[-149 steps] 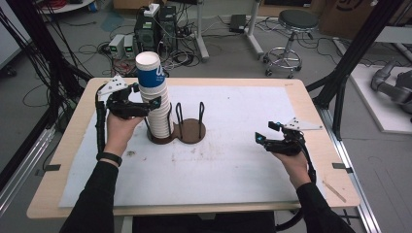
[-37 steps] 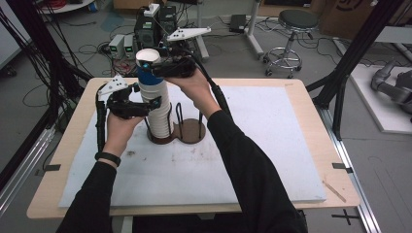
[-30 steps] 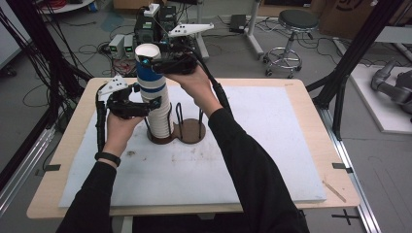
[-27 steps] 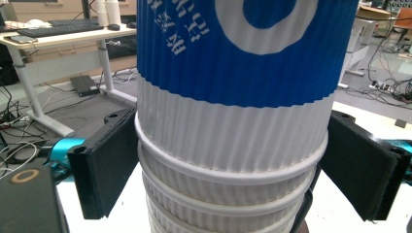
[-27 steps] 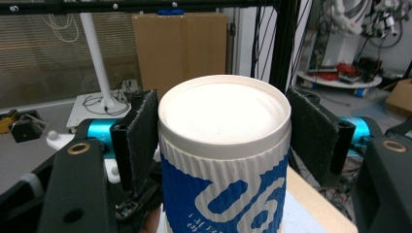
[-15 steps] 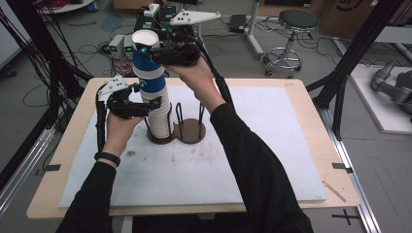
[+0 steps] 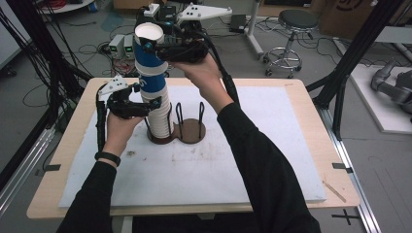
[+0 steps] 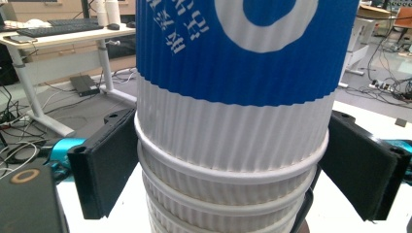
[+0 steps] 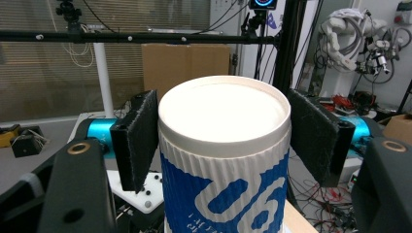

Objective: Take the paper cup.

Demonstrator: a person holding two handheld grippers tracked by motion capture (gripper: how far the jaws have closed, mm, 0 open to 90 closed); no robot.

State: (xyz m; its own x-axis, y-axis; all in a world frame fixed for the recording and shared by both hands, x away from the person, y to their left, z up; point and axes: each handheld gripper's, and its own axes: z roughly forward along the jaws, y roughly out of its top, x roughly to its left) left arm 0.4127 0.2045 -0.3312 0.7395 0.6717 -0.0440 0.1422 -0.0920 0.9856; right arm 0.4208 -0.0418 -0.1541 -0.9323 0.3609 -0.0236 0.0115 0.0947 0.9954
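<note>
Above the table [image 7: 291, 121], the right gripper [image 7: 163, 48], clamped on the top cup [image 7: 148, 46], has lifted it (nearly free) while the left gripper [image 7: 145, 104] pins the stack [image 7: 158, 114].

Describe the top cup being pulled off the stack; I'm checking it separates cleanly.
The top cup is ribbed paper, blue with white print and a white band below, its rolled rim around an empty white inside. It stands upright, its lower part nested in the cup stack. The right hand-held gripper clamps it below the rim.
</note>
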